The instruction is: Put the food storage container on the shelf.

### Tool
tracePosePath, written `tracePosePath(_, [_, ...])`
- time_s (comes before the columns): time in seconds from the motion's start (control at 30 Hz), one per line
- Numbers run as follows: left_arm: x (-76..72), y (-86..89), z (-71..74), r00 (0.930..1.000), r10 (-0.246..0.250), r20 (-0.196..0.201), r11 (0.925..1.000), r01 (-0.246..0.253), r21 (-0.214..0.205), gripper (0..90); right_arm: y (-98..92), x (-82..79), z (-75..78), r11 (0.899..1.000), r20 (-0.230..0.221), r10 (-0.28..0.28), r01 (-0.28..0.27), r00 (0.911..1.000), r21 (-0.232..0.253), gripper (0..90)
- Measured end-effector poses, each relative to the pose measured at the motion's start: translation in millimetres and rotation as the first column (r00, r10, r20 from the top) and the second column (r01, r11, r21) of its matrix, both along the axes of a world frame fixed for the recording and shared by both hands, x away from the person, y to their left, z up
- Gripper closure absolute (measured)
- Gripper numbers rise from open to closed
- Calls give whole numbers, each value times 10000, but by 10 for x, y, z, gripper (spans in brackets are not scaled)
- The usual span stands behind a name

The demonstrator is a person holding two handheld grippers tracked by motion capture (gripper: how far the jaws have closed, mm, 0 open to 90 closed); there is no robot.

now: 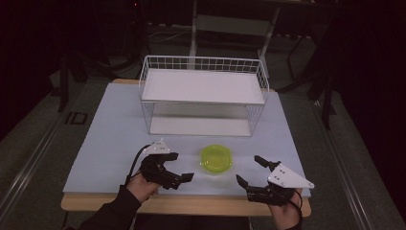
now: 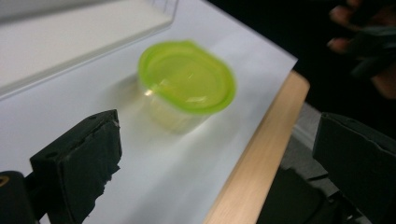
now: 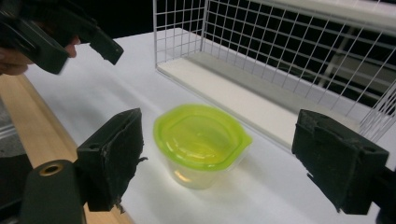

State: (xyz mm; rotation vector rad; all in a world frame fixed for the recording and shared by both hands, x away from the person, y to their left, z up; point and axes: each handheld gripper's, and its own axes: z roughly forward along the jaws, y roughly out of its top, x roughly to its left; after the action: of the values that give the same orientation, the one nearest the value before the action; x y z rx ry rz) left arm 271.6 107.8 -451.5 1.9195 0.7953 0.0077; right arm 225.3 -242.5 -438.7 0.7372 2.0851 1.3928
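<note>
Both sets of jaws stand wide, holding nothing: left gripper (image 1: 178,173), right gripper (image 1: 250,171). Between them on the bench (image 1: 110,139) sits a clear tub with lime-green lid (image 1: 216,159). The right gripper view reveals its transparent sides, with a white wire rack (image 3: 289,60) beyond.

Glossy plastic container (image 3: 201,144), white wire rack (image 1: 203,96).

The floor mat (image 1: 75,118) left of the table bears a mark resembling "ID".
</note>
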Motion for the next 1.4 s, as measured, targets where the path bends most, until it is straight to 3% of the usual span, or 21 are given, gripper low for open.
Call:
tracePosePath(0.2, [47, -34, 180, 9982, 133, 590, 9993, -113, -343, 25, 4, 82, 126, 9982, -514, -327, 300, 9981, -516, 156])
tracePosePath(0.27, [89, -44, 219, 9986, 249, 468, 9981, -222, -570, 25, -3, 120, 166, 9986, -646, -307, 278, 9974, -453, 156])
tracePosePath(0.33, [136, -68, 247, 9988, 369, 335, 9984, -355, -436, 42, -12, 195, 217, 9992, -1155, -320, 289, 9928, -285, 135])
tracePosePath(0.57, [298, -193, 285, 9991, 385, -185, 9987, -391, -315, 46, -30, 364, 244, 9980, -1781, -588, 620, 9823, 125, 135])
tracePosePath(0.63, [360, -265, 274, 9984, 503, -251, 9987, -501, 71, 46, -16, 458, 212, 9969, -2133, -672, 744, 9747, 259, 135])
tracePosePath(0.77, [427, -306, 234, 9972, 535, -532, 9986, -531, 83, 46, 9, 556, 161, 9942, -2738, -933, 1043, 9572, 260, 144])
tracePosePath(0.83, [475, -330, 192, 9958, 569, -716, 9984, -563, 106, 47, 29, 658, 97, 9930, -3373, -987, 1148, 9362, 280, 204])
tracePosePath(0.87, [493, -336, 175, 9955, 575, -749, 9983, -568, 122, 47, 29, 658, 97, 9930, -3373, -987, 1148, 9362, 280, 204])
tracePosePath(0.9, [514, -340, 151, 9948, 595, -828, 9982, -589, 91, 47, 22, 719, 67, 9896, -3952, -1050, 1353, 9126, 495, 237])
tracePosePath(0.97, [554, -353, 95, 9926, 714, -986, 9974, -715, 33, 71, 29, 779, 29, 9898, -4392, -868, 1274, 8942, 637, 257])
tracePosePath(1.03, [592, -368, 31, 9896, 729, -1241, 9973, -732, 20, 73, 36, 806, 5, 9890, -4539, -927, 1348, 8862, 613, 259])
tracePosePath(1.07, [617, -393, -35, 9838, 977, -1503, 9952, -973, 104, 123, 61, 855, -54, 9919, -4927, -770, 1166, 8668, 501, 292])
tracePosePath(1.1, [617, -393, -35, 9838, 977, -1503, 9952, -973, 104, 138, 61, 855, -54, 9919, -4927, -770, 1166, 8668, 501, 292])
tracePosePath(1.17, [658, -421, -145, 9701, 1181, -2118, 9930, -1157, 238, 150, 95, 911, -160, 9929, -5347, -897, 1177, 8403, 184, 333])
tracePosePath(1.2, [658, -421, -145, 9701, 1181, -2118, 9930, -1157, 238, 152, 95, 911, -160, 9929, -5347, -897, 1177, 8403, 184, 333])
tracePosePath(1.23, [669, -426, -208, 9597, 1345, -2466, 9909, -1316, 281, 156, 101, 960, -225, 9924, -5793, -834, 1204, 8109, 257, 391])
tracePosePath(1.27, [669, -426, -208, 9597, 1345, -2466, 9909, -1316, 281, 170, 101, 960, -225, 9924, -5793, -834, 1204, 8109, 257, 391])
tracePosePath(1.3, [671, -428, -238, 9556, 1347, -2621, 9909, -1321, 273, 201, 101, 1012, -273, 9906, -6273, -774, 1312, 7750, 399, 397])
tracePosePath(1.33, [671, -424, -296, 9435, 1513, -2947, 9884, -1481, 333, 224, 95, 1042, -301, 9889, -6488, -691, 1377, 7578, 555, 398])
tracePosePath(1.37, [671, -424, -296, 9435, 1513, -2947, 9884, -1481, 333, 244, 95, 1042, -301, 9889, -6488, -691, 1377, 7578, 555, 398])
tracePosePath(1.4, [666, -421, -352, 9302, 1641, -3285, 9863, -1603, 387, 283, 95, 1097, -358, 9865, -6760, -810, 1560, 7325, 509, 442])
